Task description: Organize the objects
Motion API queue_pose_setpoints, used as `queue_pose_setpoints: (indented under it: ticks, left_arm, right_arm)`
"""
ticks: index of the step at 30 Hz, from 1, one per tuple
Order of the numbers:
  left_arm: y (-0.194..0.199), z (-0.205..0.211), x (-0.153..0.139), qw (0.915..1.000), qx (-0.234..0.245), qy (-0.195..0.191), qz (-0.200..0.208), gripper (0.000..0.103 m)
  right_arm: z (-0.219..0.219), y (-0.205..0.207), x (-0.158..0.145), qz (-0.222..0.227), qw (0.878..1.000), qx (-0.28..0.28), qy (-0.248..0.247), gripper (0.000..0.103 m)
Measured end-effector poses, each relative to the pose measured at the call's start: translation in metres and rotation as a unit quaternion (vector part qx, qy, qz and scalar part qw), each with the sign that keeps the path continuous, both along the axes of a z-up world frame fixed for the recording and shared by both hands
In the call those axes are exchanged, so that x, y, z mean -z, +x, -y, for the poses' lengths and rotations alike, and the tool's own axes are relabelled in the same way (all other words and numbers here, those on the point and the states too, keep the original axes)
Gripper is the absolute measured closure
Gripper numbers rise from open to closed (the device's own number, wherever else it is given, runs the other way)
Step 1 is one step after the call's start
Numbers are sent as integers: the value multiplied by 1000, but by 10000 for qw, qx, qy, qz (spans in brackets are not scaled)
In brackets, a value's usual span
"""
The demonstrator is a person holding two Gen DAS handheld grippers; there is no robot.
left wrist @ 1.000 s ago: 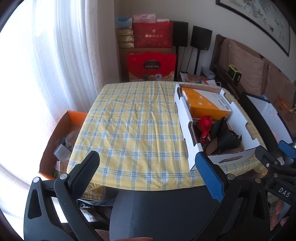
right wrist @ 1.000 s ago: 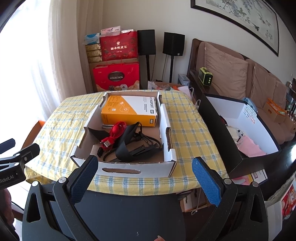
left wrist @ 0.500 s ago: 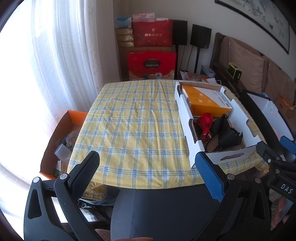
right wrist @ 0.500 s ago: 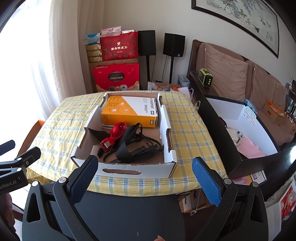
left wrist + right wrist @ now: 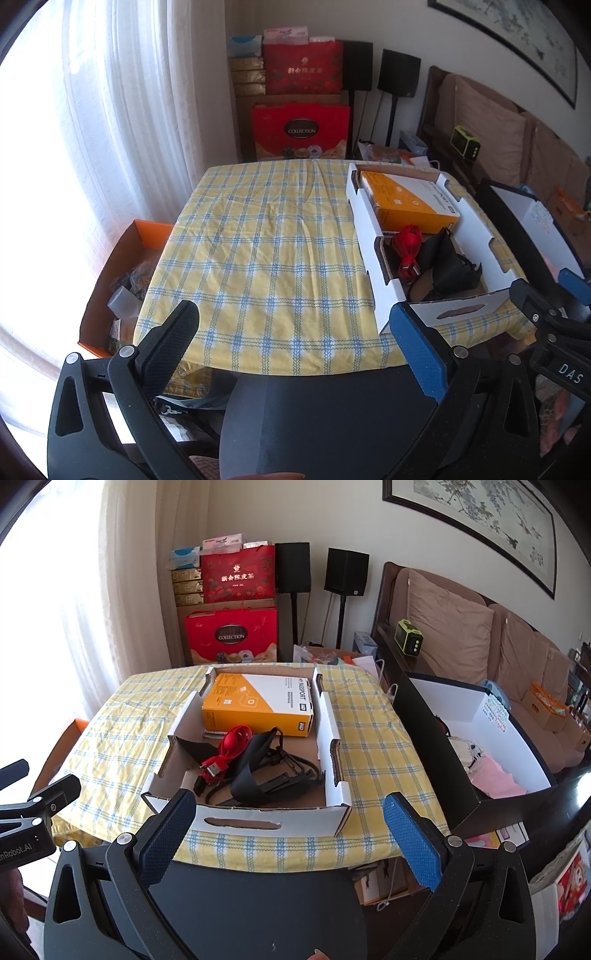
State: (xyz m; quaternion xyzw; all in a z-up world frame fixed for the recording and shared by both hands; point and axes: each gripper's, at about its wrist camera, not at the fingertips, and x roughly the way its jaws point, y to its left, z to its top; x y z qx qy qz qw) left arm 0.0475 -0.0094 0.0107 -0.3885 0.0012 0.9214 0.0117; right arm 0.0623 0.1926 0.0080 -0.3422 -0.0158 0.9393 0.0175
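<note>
In the white cardboard tray (image 5: 236, 821): orange-and-white carton (image 5: 258, 707), red cable (image 5: 231, 744), black straps (image 5: 255, 771) unmoved since earlier, both grippers (image 5: 295, 339) (image 5: 288, 834) wide apart, empty

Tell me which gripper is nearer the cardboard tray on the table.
Right. The right gripper hangs open directly before the cardboard tray's near wall. The left gripper, also open, faces bare checked tablecloth, with the tray off to its right.
</note>
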Motion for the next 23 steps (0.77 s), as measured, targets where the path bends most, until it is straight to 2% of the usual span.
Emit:
queue_pose_setpoints:
  ticks: [23]
  left_arm:
    - [-1, 1, 2, 10000, -25, -25, 32, 0]
  right_arm:
    - [3, -1, -1, -2, 10000, -24, 32, 1]
